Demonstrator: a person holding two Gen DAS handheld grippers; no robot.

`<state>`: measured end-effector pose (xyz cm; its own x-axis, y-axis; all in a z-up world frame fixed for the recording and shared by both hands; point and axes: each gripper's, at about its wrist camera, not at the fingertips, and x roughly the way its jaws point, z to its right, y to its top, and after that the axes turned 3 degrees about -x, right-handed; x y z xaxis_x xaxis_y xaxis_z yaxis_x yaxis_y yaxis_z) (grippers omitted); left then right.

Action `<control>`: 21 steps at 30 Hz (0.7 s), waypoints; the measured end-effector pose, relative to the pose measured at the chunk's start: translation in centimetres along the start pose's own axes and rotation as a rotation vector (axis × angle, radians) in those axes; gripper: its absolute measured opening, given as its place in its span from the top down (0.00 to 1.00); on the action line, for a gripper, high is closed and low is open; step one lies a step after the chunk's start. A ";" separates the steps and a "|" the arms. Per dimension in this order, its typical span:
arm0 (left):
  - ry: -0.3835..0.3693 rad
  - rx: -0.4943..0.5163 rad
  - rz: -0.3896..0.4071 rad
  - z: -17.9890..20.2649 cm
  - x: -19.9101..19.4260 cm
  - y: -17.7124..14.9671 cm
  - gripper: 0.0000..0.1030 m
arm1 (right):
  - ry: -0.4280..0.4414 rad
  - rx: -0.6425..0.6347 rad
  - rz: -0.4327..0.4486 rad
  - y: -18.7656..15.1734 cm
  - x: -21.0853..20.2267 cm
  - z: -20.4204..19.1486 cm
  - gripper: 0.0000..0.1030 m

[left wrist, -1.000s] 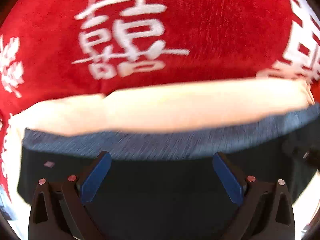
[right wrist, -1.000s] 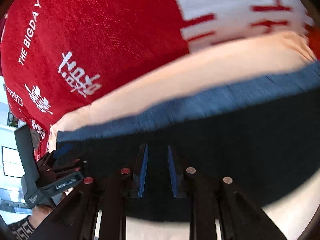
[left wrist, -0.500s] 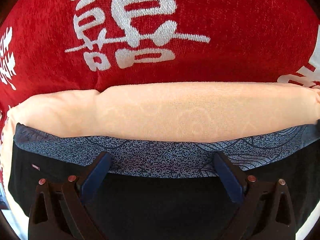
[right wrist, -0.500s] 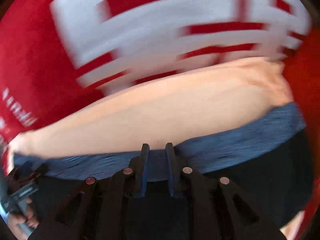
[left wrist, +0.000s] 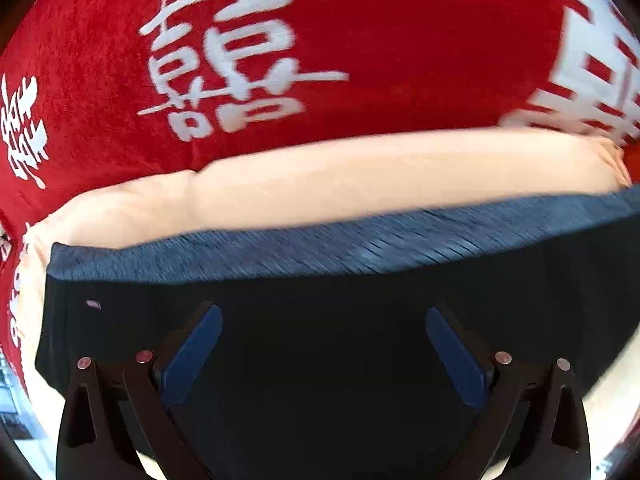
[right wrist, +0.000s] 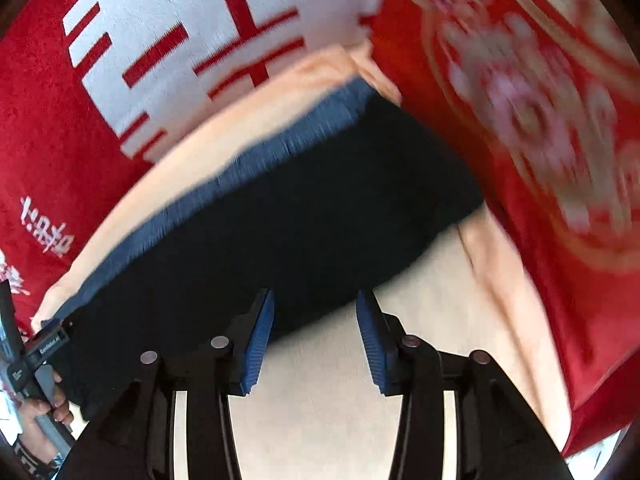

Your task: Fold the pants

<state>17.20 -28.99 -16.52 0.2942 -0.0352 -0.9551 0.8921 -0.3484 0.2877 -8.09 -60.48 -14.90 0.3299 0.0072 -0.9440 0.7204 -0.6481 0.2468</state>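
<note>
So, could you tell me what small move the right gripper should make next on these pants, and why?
Probably lower the right gripper onto the near edge of the black pants and pinch it. Its jaws have just been opening and hold nothing; that edge lies just ahead of them on the peach cloth. The left gripper hovers open over the same pants, so neither holds fabric for a fold.

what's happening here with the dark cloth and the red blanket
A person with tongs in each hand is folding dark pants that lie on a peach cloth over a red blanket. The right tongs have just been opening over the pants' edge, with nothing gripped between them. The left tongs stand wide open above the pants.
</note>
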 end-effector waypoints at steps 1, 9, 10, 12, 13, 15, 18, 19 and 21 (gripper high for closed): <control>-0.017 0.009 -0.001 1.0 -0.6 -0.5 0.00 | 0.000 0.005 0.001 -0.4 -0.1 0.5 0.55; -0.133 0.067 -0.007 9.6 -1.4 -1.4 0.00 | 0.023 0.248 0.089 2.6 0.3 6.8 0.59; -0.144 0.077 -0.004 10.8 -1.3 -1.4 0.00 | 0.035 0.249 0.093 3.1 0.2 7.0 0.90; -0.126 0.106 -0.011 12.5 -0.3 -1.7 0.00 | 0.024 0.187 0.119 3.4 -0.8 6.1 0.93; -0.113 0.115 -0.028 13.1 0.2 -2.1 0.00 | 0.001 0.092 0.162 3.6 -1.9 4.7 0.93; -0.118 0.096 -0.035 13.3 0.7 -2.7 0.00 | -0.014 -0.010 0.203 3.4 -3.3 3.5 0.93; -0.126 0.075 -0.028 13.2 0.5 -3.1 0.00 | -0.046 -0.046 0.152 4.1 -1.5 4.1 0.91; -0.122 0.075 -0.029 13.3 0.3 -3.2 0.00 | -0.046 -0.031 0.071 4.1 0.7 5.2 0.88; -0.111 0.074 -0.035 13.5 0.2 -3.3 0.00 | 0.012 0.006 0.090 3.9 1.4 6.4 0.84</control>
<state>9.65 -40.49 -18.59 0.2198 -0.1235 -0.9677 0.8723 -0.4193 0.2516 -8.71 -67.89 -16.62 0.4006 -0.0424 -0.9153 0.6835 -0.6515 0.3294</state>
